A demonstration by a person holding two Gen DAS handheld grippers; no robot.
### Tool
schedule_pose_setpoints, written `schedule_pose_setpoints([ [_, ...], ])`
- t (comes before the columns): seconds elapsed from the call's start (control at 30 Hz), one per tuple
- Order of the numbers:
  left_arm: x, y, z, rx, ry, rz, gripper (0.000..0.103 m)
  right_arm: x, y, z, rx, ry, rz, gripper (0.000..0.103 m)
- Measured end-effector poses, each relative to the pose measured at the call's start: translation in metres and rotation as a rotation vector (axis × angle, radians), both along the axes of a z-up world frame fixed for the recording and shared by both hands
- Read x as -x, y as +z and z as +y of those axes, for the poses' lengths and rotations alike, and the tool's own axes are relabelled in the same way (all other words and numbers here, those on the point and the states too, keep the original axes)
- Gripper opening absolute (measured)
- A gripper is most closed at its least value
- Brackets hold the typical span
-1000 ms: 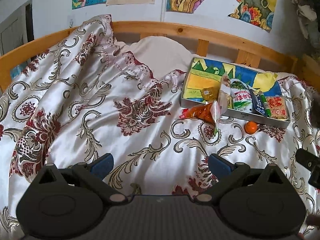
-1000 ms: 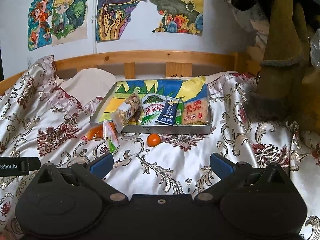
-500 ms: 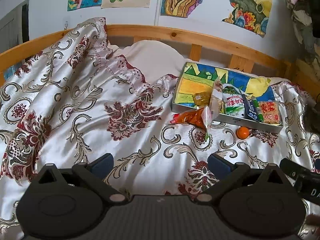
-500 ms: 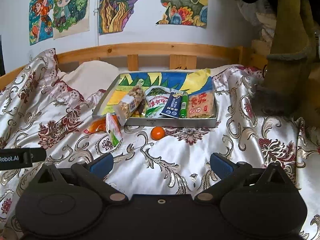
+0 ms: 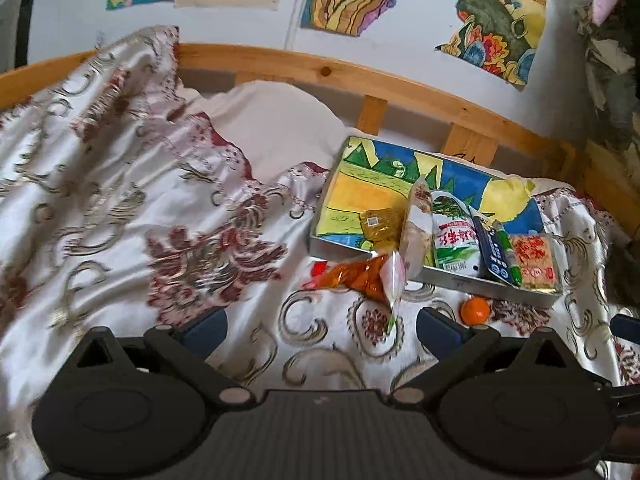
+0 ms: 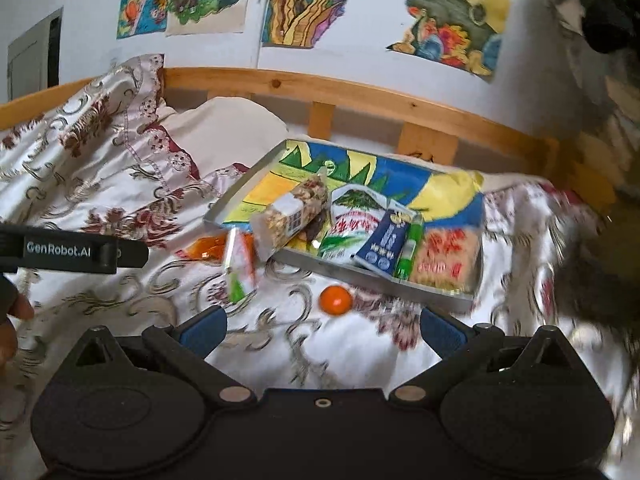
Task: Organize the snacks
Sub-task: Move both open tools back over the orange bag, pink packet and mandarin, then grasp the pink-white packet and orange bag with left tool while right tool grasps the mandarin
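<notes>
Approach: right gripper (image 6: 320, 326) spread wide, nothing held, best centred over small round orange fruit (image 6: 335, 299) beside shallow metal tray (image 6: 440, 294) before closing gently.

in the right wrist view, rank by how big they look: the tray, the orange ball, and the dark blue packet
1. tray, by far the largest.
2. dark blue packet.
3. orange ball, the smallest, though it lies nearer the camera than the packet.

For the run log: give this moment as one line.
left hand-held gripper: open, empty | right hand-held gripper: open, empty | tray: five snacks visible inside | orange ball: on bedspread, outside tray | phase: approach
</notes>
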State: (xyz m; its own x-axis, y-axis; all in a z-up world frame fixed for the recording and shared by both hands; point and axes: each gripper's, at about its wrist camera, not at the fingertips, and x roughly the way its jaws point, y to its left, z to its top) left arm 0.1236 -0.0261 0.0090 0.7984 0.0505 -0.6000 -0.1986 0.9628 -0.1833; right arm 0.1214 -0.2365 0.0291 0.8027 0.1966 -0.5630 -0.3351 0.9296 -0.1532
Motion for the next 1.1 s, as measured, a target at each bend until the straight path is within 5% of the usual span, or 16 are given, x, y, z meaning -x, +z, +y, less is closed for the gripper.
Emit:
schedule_pose_setpoints([
  [0.27,-0.052,-0.027,-0.001,0.059,-0.049,0.034,0.103,-0.054,-0.023,-0.003,0.007,0.011,0.014,0.102],
  [0.43,-0.074,-0.038,-0.009,0.031,-0.077,0.040,0.102,-0.073,-0.037,0.004,0.036,0.066,0.023,0.102],
  [0.83,-0.114,-0.060,-0.026,0.019,-0.110,0.077,0.102,-0.106,-0.074,0.014,0.091,0.078,0.071,0.085],
  [1.1,-0.131,-0.071,-0.026,0.030,-0.069,0.131,0.074,-0.121,-0.085,0.018,0.084,0.073,0.102,0.076],
])
